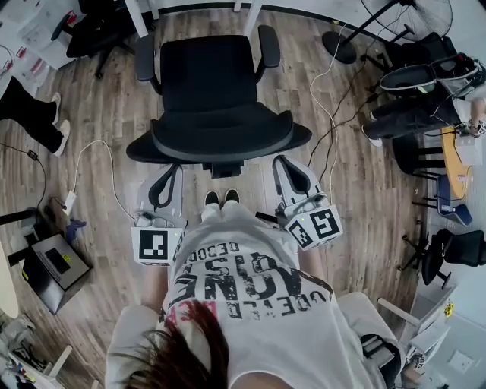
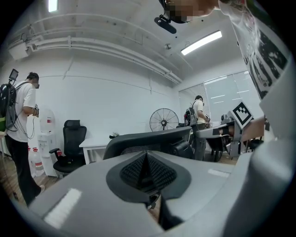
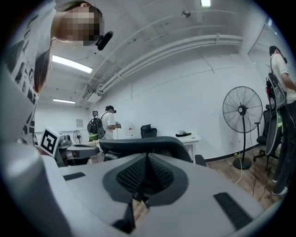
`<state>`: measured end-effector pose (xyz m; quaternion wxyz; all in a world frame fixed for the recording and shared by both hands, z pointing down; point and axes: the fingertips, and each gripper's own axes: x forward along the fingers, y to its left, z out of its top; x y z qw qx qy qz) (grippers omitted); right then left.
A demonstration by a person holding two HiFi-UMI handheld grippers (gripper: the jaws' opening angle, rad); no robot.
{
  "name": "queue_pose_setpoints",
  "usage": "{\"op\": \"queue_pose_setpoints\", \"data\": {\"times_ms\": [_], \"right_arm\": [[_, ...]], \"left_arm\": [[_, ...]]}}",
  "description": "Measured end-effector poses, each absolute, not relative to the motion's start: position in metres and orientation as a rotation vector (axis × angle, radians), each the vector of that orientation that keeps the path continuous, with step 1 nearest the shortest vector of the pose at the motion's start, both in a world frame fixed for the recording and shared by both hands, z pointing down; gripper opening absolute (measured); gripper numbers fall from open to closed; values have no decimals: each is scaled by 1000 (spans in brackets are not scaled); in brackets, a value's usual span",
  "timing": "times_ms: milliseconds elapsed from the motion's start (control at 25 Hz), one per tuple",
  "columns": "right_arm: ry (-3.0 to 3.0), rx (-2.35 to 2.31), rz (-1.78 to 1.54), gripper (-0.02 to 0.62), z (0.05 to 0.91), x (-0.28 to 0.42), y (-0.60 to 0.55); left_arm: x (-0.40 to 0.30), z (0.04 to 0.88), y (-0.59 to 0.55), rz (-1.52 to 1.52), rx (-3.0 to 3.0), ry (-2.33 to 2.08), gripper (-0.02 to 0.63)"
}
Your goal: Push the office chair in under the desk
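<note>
A black office chair point(image 1: 209, 76) stands in front of me, its seat facing a white desk point(image 1: 304, 9) at the top of the head view. The chair's curved backrest top point(image 1: 220, 140) is nearest me. My left gripper point(image 1: 175, 170) is shut and empty, pointing at the backrest's left part. My right gripper point(image 1: 282, 162) is shut and empty too, pointing at its right part. Whether the tips touch the backrest I cannot tell. In the left gripper view the backrest point(image 2: 148, 138) sits just beyond the shut gripper point(image 2: 147, 159). The right gripper view shows the backrest point(image 3: 143, 144) past its shut gripper point(image 3: 148, 159).
A standing fan point(image 1: 402, 15) is at the back right, with cables point(image 1: 326, 99) trailing over the wooden floor. A seated person point(image 1: 414, 110) and more chairs point(image 1: 456, 251) fill the right side. Another person's legs point(image 1: 34, 118) and a black box point(image 1: 53, 270) are on the left.
</note>
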<state>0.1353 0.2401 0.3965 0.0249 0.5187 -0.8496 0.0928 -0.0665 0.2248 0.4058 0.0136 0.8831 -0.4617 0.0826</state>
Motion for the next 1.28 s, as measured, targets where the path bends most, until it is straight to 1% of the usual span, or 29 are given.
{"op": "queue_pose_setpoints", "data": {"times_ms": [440,680,720,760,800,880,1040,1160,1280], "right_arm": [[-2636,1472,314,21,407,138,228],[-2594,1395,228,23,414,139,230],[-2582,1378,214,25,417,140,230],[-2571,1367,201,25,419,143,230],[-2561,1354,189,34,421,145,229],[-2547,1312,171,110,424,146,227],[-2487,1222,77,121,431,145,225],[-2407,1183,7,134,439,148,220],[-2334,1125,-36,162,451,151,218]], "left_arm": [[-56,411,223,309,2689,-1476,12],[-56,419,223,316,2696,-1425,15],[-55,421,223,331,2699,-1409,26],[-55,422,223,358,2704,-1394,80],[-54,424,223,397,2720,-1380,113],[-53,427,222,502,2792,-1351,130],[-53,441,222,753,2885,-1273,156],[-57,462,224,977,2917,-1208,161],[-56,477,223,1242,2961,-1125,163]]}}
